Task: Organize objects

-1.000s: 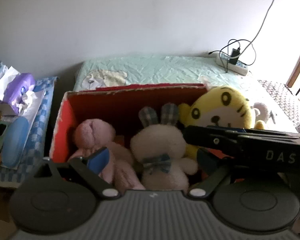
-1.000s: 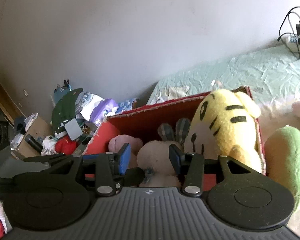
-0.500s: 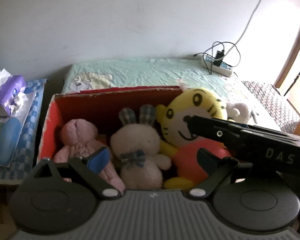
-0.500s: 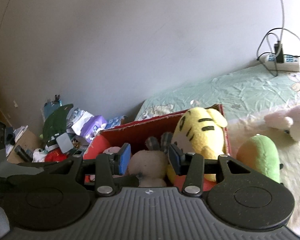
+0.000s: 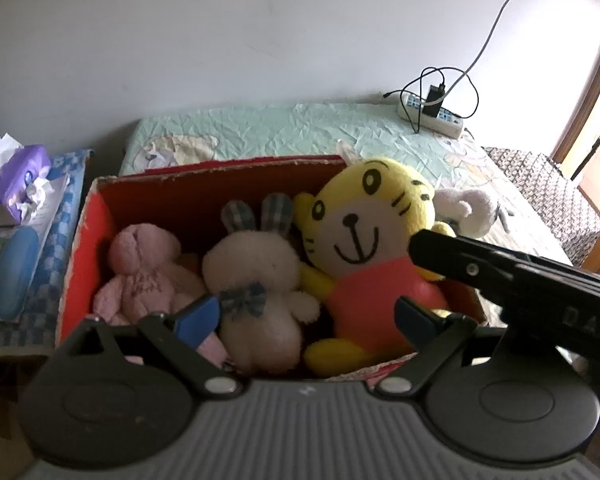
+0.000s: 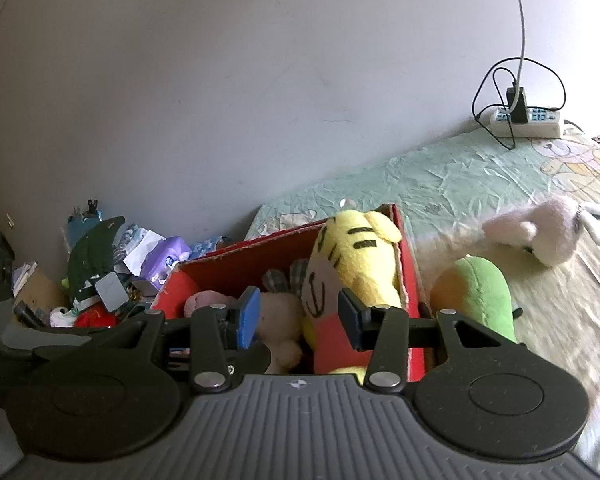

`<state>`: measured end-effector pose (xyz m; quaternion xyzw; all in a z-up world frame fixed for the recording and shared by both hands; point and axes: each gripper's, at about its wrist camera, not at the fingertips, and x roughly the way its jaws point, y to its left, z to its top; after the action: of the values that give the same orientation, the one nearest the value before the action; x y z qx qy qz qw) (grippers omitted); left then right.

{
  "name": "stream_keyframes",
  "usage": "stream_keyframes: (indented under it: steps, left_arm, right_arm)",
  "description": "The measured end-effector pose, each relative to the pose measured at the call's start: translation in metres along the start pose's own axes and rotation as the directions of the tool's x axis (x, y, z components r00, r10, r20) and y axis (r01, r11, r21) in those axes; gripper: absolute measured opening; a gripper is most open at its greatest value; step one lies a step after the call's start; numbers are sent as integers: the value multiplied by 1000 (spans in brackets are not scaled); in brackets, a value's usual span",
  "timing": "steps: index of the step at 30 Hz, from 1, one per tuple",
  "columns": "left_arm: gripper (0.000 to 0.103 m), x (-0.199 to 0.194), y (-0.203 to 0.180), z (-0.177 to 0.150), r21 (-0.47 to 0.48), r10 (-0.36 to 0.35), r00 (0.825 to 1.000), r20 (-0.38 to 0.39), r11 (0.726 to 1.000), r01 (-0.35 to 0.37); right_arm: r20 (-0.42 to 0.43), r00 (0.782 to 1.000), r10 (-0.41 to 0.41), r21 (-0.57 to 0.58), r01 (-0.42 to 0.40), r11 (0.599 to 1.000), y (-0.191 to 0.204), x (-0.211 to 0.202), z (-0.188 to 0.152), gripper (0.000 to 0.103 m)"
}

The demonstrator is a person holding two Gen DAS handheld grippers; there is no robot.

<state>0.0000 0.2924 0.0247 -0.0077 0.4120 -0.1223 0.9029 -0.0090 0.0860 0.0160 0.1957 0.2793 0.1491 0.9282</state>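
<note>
In the left wrist view the red box (image 5: 100,248) is holding a pink plush (image 5: 148,272), a white bunny (image 5: 256,280) and a yellow tiger (image 5: 364,240) beyond the released, empty left gripper (image 5: 306,316), with "DAS" reading on the right gripper's body beside it, while in the right wrist view the right gripper (image 6: 296,316) is hovering spread and empty before the box, a green plush (image 6: 480,292) and a white plush (image 6: 540,236) lying on the bed (image 6: 460,176) right of it.

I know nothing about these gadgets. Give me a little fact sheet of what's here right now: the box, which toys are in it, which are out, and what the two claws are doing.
container: red box on the bed
inside, left to right: pink plush, white bunny, yellow tiger
outside, on the bed: green plush beside the box; white plush farther off
left gripper: open, holding nothing, above the box
right gripper: open, holding nothing
other: power strip by the wall
</note>
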Motion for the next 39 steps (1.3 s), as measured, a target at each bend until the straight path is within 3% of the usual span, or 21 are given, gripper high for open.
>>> stream_keyframes:
  steps: [10, 17, 29, 35, 39]
  left_arm:
    - [95, -2, -12, 0, 33, 45, 999, 22, 998, -46]
    - [94, -6, -35, 6, 66, 53, 998, 45, 996, -56]
    - [91, -8, -131, 32, 163, -30, 989, 142, 987, 6]
    - [91, 22, -181, 35, 212, -74, 988, 133, 976, 44]
    - [88, 54, -210, 33, 223, -50, 994, 96, 975, 27]
  right_arm:
    - [-12, 999, 38, 52, -38, 998, -19, -5, 0, 47]
    - [-1, 996, 91, 106, -90, 990, -56, -14, 12, 47]
    - [-20, 999, 34, 233, -28, 972, -175, -34, 45, 48]
    - [-57, 998, -17, 281, 32, 959, -240, -31, 54, 48]
    - [-104, 995, -4, 358, 41, 933, -284, -15, 56, 48]
